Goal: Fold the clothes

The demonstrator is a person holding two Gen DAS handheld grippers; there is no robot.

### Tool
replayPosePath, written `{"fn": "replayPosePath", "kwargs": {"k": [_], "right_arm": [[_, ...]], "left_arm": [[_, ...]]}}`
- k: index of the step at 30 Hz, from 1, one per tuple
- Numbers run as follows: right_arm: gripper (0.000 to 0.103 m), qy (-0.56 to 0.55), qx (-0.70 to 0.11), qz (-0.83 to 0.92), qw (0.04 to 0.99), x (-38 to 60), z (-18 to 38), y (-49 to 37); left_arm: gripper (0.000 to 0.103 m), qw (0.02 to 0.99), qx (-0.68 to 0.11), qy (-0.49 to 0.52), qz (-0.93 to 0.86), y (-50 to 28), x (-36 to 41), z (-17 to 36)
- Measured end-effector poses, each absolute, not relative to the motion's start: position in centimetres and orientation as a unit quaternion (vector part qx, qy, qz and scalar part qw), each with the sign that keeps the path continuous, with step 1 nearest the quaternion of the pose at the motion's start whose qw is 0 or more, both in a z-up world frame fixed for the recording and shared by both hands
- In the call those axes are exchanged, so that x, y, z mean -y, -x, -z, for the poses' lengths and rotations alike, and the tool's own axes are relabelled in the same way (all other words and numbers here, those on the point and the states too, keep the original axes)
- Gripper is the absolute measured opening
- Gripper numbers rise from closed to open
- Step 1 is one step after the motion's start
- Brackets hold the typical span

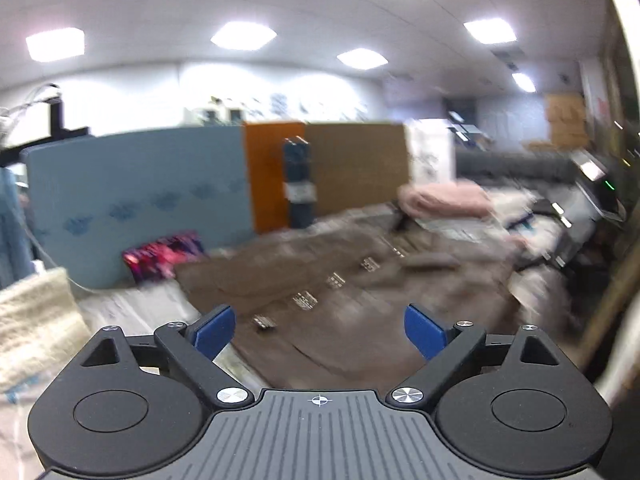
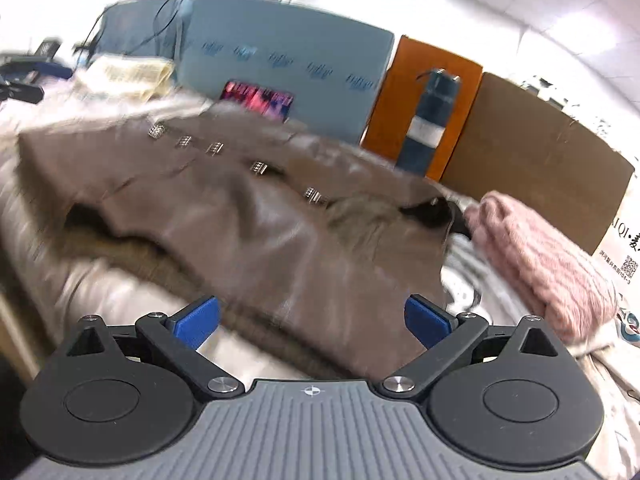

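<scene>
A brown coat (image 1: 360, 280) lies spread across the light bedding (image 1: 132, 312), its row of silver buttons (image 1: 305, 300) running down the middle; both views are smeared with motion blur, so fine detail is hard to read. The left gripper (image 1: 319, 330) hangs above the near edge of the coat with its blue fingers (image 1: 214, 330) spread wide and nothing between them; the right gripper (image 2: 312, 326) is likewise released, its blue fingers (image 2: 198, 322) apart over the coat's lower hem, gripping nothing. A pink knitted sweater (image 2: 548, 264) lies just beside the coat's collar end; a cream knitted garment (image 1: 36, 320) sits at the other side of the bed. Behind stand a blue panel (image 2: 288, 60), an orange board (image 2: 420, 92) and a brown cardboard sheet (image 2: 532, 160).
</scene>
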State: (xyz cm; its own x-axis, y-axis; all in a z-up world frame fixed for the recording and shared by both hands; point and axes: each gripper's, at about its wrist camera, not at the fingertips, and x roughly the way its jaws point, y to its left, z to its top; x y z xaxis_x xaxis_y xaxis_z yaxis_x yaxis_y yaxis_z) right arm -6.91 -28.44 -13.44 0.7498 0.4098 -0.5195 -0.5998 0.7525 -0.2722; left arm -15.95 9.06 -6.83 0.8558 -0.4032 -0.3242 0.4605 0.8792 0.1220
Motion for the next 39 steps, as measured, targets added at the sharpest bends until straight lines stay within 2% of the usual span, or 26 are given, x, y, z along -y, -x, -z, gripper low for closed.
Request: {"fn": "replayPosePath", "kwargs": {"k": [9, 16, 23, 24, 26, 27, 28, 30, 32, 33, 34, 35, 39], "right_arm": [[0.1, 0.27, -0.235, -0.283, 0.89, 27.9, 14.0, 7.8], [0.103, 0.311, -0.222, -0.321, 0.866, 25.3, 13.8, 5.8], [0.103, 0.292, -0.194, -0.368, 0.861, 22.4, 14.2, 3.3], [0.103, 0.293, -0.19, -0.369, 0.861, 22.2, 14.2, 3.1], [0.103, 0.295, -0.186, -0.361, 0.865, 22.3, 14.2, 2.7], [0.103, 0.297, -0.187, -0.351, 0.868, 22.7, 14.1, 2.6], [0.101, 0.298, -0.187, -0.341, 0.872, 23.0, 14.0, 2.4], [0.09, 0.299, -0.194, -0.323, 0.877, 23.6, 13.9, 2.3], [0.031, 0.297, -0.203, -0.321, 0.876, 23.9, 13.7, 2.3], [0.025, 0.297, -0.207, -0.329, 0.872, 23.7, 13.6, 2.5], [0.013, 0.303, -0.21, -0.337, 0.866, 23.4, 13.5, 2.9], [0.009, 0.304, -0.212, -0.344, 0.863, 23.3, 13.4, 3.2], [0.006, 0.298, -0.219, -0.368, 0.853, 23.4, 12.6, 4.7]], "left_arm": [[0.094, 0.911, -0.23, -0.244, 0.241, 15.8, -5.0, 8.8], [0.094, 0.899, -0.219, -0.298, 0.233, 14.7, -3.4, 10.4], [0.092, 0.903, -0.186, -0.303, 0.242, 13.3, -3.0, 10.8], [0.086, 0.903, -0.184, -0.302, 0.244, 13.2, -3.1, 10.7], [0.065, 0.904, -0.188, -0.288, 0.254, 12.8, -3.7, 10.4], [0.045, 0.904, -0.192, -0.283, 0.259, 12.7, -4.0, 10.4], [0.035, 0.903, -0.195, -0.28, 0.262, 12.6, -4.2, 10.4], [0.028, 0.903, -0.194, -0.273, 0.268, 12.3, -4.4, 10.4], [0.019, 0.907, -0.187, -0.258, 0.276, 12.2, -4.7, 10.1], [0.016, 0.908, -0.183, -0.251, 0.28, 12.1, -4.9, 9.9], [0.014, 0.91, -0.18, -0.243, 0.284, 12.0, -5.1, 9.8], [0.013, 0.911, -0.177, -0.236, 0.288, 12.1, -5.2, 9.6], [0.01, 0.913, -0.172, -0.195, 0.314, 13.5, -6.2, 8.6]]}}
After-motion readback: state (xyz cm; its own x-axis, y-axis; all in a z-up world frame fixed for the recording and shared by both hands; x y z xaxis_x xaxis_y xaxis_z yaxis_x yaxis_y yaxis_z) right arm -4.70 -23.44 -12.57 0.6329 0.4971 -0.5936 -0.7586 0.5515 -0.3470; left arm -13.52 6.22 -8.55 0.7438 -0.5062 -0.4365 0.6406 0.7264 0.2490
